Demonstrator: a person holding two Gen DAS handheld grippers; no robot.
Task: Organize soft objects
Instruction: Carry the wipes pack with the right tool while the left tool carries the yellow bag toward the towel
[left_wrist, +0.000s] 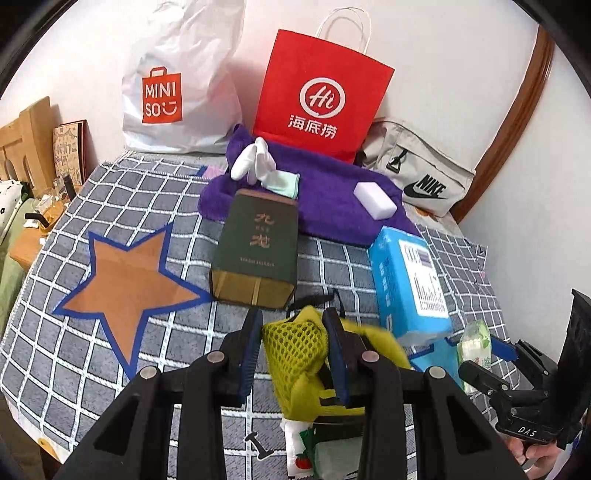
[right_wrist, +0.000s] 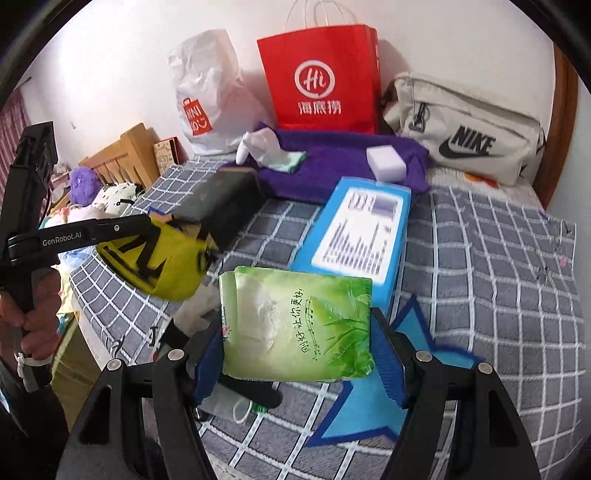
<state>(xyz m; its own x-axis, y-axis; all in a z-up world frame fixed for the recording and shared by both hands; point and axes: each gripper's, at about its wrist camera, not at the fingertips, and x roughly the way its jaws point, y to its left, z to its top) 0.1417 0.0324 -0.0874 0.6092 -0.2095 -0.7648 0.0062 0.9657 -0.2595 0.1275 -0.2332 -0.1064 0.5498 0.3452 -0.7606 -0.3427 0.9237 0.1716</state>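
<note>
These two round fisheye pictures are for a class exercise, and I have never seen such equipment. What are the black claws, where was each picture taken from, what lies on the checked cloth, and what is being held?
No robot here: a person holds a hand-operated two-finger gripper in each hand. Each gripper carries a camera looking along its fingers, so one picture comes from the left tool and one from the right.

The left gripper is closed on a yellow mesh pouch. The right gripper clamps a green tissue pack. A hand grips the left tool's handle.

On the checked cloth lie a dark green box, a blue tissue pack, and a purple towel carrying a white sponge and a white glove. Behind them are a red paper bag, a Miniso bag and a Nike bag.
</note>
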